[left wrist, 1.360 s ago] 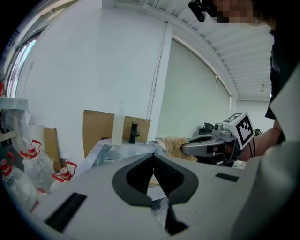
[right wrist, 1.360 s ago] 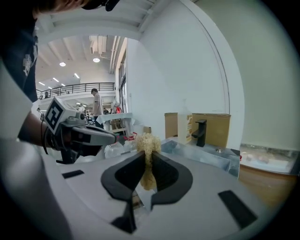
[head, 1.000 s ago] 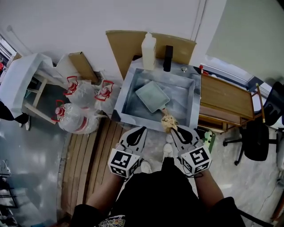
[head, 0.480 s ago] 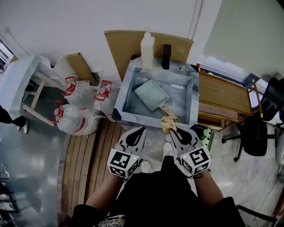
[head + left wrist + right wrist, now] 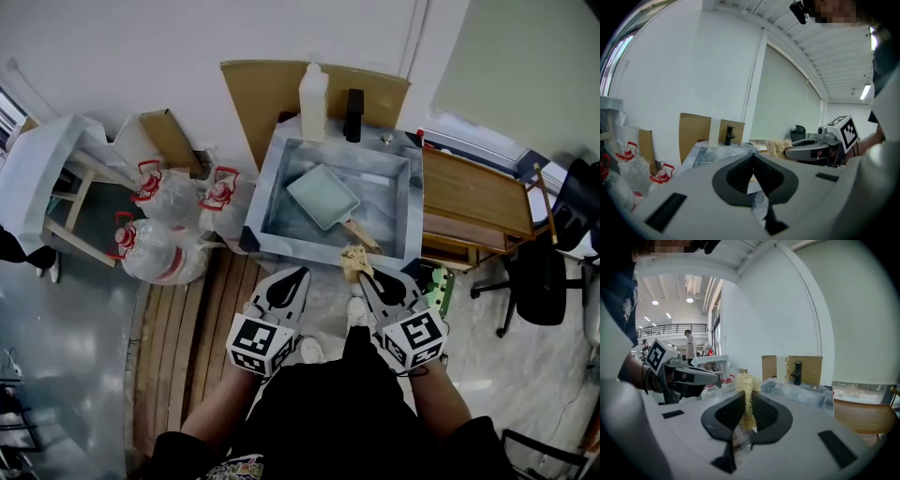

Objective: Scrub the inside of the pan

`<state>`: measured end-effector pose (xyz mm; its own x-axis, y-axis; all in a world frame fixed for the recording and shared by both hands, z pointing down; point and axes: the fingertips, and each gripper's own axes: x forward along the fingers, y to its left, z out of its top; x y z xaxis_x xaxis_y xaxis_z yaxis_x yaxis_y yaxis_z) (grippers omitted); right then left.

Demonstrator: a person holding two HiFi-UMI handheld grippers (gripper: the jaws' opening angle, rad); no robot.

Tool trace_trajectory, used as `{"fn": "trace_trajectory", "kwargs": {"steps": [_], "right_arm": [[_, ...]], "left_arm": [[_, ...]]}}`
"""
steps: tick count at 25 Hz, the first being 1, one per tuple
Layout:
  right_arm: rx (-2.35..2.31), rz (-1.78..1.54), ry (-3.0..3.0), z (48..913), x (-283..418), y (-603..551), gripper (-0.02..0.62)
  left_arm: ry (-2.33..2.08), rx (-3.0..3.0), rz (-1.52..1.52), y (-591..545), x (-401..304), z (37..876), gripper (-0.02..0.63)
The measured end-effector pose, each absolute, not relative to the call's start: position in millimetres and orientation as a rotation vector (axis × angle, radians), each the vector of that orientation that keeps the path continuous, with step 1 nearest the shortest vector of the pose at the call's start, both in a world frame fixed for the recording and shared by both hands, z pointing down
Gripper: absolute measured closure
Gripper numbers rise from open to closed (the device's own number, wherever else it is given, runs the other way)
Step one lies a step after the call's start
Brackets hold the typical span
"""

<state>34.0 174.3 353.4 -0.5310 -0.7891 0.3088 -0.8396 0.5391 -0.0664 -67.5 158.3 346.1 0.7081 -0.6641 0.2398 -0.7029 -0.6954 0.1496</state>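
Lying diagonally in sink (image 5: 269,187), pale rectangular pan (image 5: 322,196), wooden handle (image 5: 362,235)

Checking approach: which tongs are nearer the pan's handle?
Right. The right tongs, shut on a scrubber, sit just short of the pan handle; the left tongs, shut, are farther left.

One pan (image 5: 322,197), one scrubber (image 5: 352,261), two tools (image 5: 302,273) (image 5: 362,274)

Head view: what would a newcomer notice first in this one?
The pale green rectangular pan lying in the metal sink, at the centre top, draws the eye first. Just short of the sink's near edge, the right gripper is shut on a straw-coloured scrubber. The left gripper beside it is shut and empty.
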Motion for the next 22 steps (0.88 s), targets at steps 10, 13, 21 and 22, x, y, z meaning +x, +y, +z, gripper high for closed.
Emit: {"fn": "trace_trajectory", "kwargs": {"steps": [10,13,21,22], "right_arm": [[1.364,0.308,-2.534,354.2,26.1,172.3,0.546],[1.363,0.311,-2.534,355.0,24.8,171.5,0.546],[1.360,0.316,-2.533,356.7,24.7,169.8,0.546],[1.361,0.316,-2.533,356.5,24.5,169.8,0.546]], "left_arm": [[-1.089,2.676,0.243,156.4,-73.7,348.9,0.598],[-1.092,2.674,0.237,154.9,-74.5,349.2,0.597],[-1.098,2.667,0.240,154.0,-76.2,351.9,0.597],[-1.099,2.666,0.239,154.1,-76.3,352.1,0.597]]}}
